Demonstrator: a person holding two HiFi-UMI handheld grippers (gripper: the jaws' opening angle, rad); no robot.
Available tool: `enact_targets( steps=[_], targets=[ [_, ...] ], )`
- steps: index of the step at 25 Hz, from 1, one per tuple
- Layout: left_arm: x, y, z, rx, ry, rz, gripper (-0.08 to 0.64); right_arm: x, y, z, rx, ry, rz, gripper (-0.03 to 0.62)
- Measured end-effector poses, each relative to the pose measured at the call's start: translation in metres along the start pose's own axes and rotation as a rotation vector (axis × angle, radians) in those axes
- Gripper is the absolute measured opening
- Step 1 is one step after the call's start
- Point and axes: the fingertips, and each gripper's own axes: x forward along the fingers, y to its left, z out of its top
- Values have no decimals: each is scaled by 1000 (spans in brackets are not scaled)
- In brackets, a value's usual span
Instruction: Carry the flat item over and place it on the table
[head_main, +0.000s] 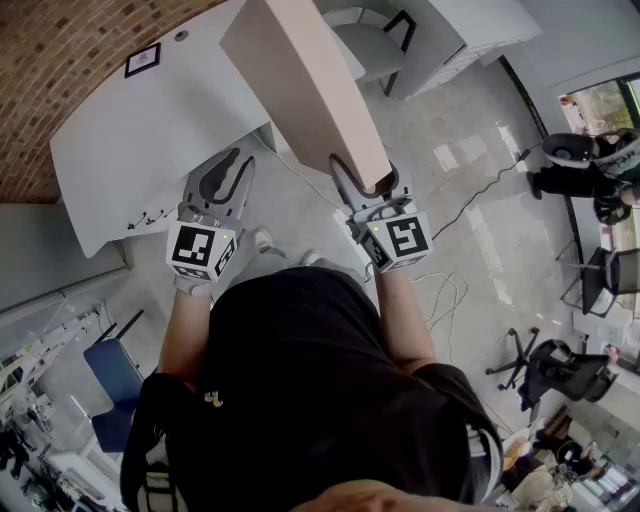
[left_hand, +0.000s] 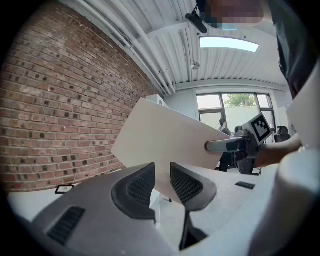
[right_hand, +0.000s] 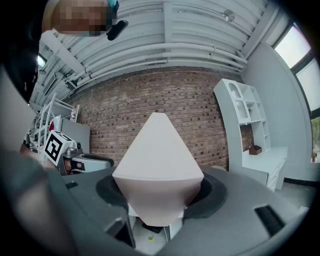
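Note:
A long flat beige board (head_main: 300, 85) slants up and away from me, over the edge of the white table (head_main: 130, 140). My right gripper (head_main: 365, 190) is shut on the board's near end. In the right gripper view the board (right_hand: 159, 160) fills the space between the jaws of that gripper (right_hand: 159, 192). My left gripper (head_main: 222, 180) hovers to the left of the board, beside the table's edge. Its jaws stand a narrow gap apart with nothing between them (left_hand: 161, 187). The board (left_hand: 165, 145) and the right gripper (left_hand: 225, 145) lie beyond it.
A small framed card (head_main: 142, 60) lies on the table near the brick wall. A second white desk (head_main: 470, 30) with a chair (head_main: 375, 45) stands ahead. A cable (head_main: 480, 195) runs across the floor; office chairs (head_main: 560, 370) stand at right. A white shelf unit (right_hand: 245, 125) stands by the wall.

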Motion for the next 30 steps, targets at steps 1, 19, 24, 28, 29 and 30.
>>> enact_targets(
  steps=[1, 19, 24, 28, 29, 30],
  targets=[
    [-1, 1, 1, -3, -2, -2, 100, 0, 2, 1, -4, 5, -2, 284],
    [-15, 116, -12, -54, -34, -3, 100, 96, 44, 1, 11, 22, -28, 285],
    [-17, 152, -22, -73, -33, 16, 100, 126, 49, -4, 3, 42, -53, 285],
    [-9, 171, -32, -88, -13, 36, 100, 148, 41, -9, 18, 52, -50, 285],
    [-5, 175, -34, -90, -7, 41, 100, 153, 37, -10, 23, 54, -49, 285],
    [-1, 178, -36, -92, -2, 47, 100, 159, 32, -11, 26, 57, -47, 285]
  ],
)
